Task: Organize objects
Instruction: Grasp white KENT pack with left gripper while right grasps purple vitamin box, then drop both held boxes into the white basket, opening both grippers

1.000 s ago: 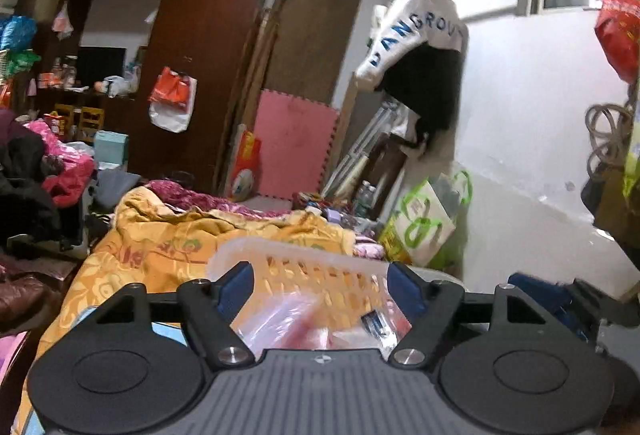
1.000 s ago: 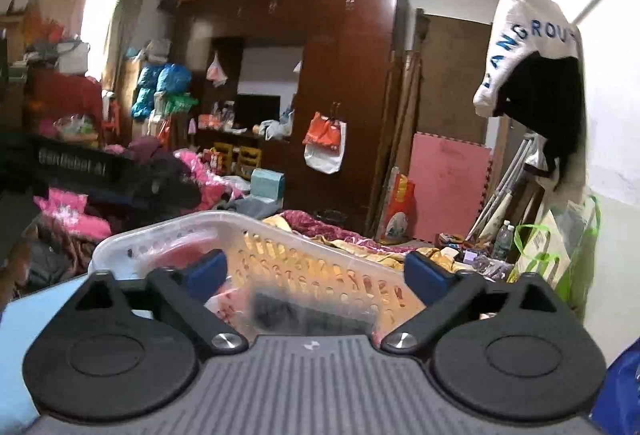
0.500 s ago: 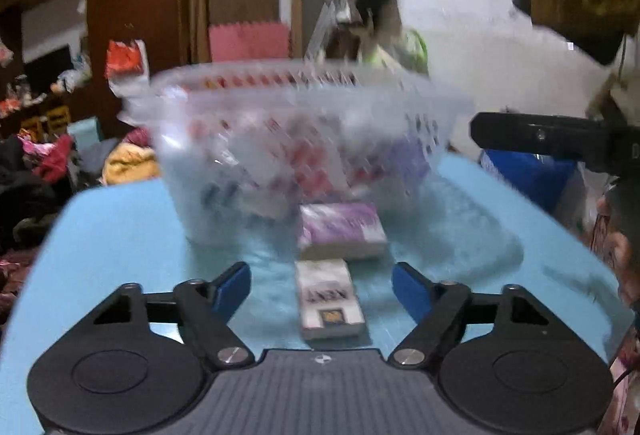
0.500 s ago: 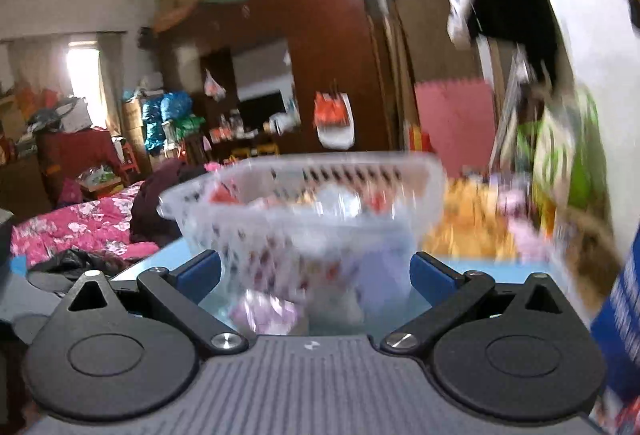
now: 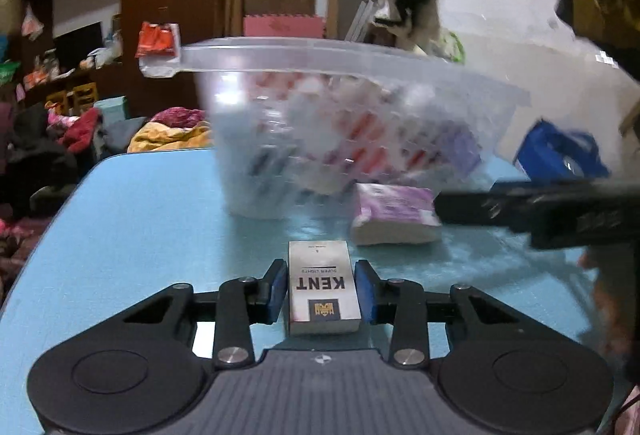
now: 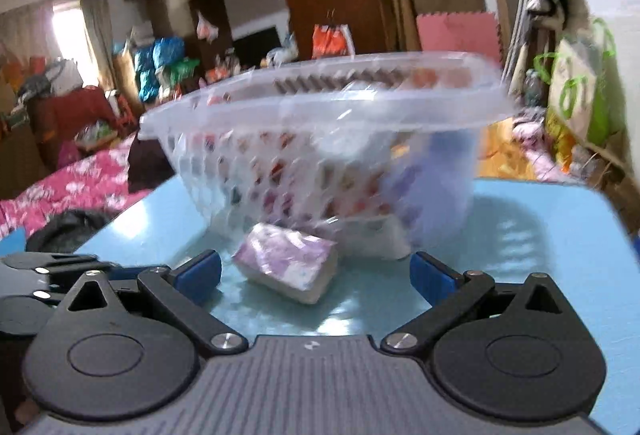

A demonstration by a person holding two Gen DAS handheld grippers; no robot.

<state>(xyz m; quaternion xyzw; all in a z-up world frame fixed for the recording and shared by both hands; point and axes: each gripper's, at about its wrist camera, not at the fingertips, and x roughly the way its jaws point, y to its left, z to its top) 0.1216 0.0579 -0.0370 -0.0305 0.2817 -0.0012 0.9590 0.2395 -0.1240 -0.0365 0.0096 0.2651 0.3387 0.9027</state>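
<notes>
Left tool (image 5: 321,289) level, pinching cigarette pack (image 5: 322,288) | right tool (image 6: 316,275) spread, tissue pack (image 6: 287,261) ahead

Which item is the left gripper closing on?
On the blue table, in front of the clear basket, lies a white cigarette pack between the left gripper's pads. Unlike the purple tissue packet beyond, it reads KENT.

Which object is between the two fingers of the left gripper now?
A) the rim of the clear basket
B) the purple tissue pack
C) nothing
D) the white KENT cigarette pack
D: in the left wrist view, the left gripper has its blue pads against both sides of the white KENT cigarette pack, which lies on the blue table.
</notes>
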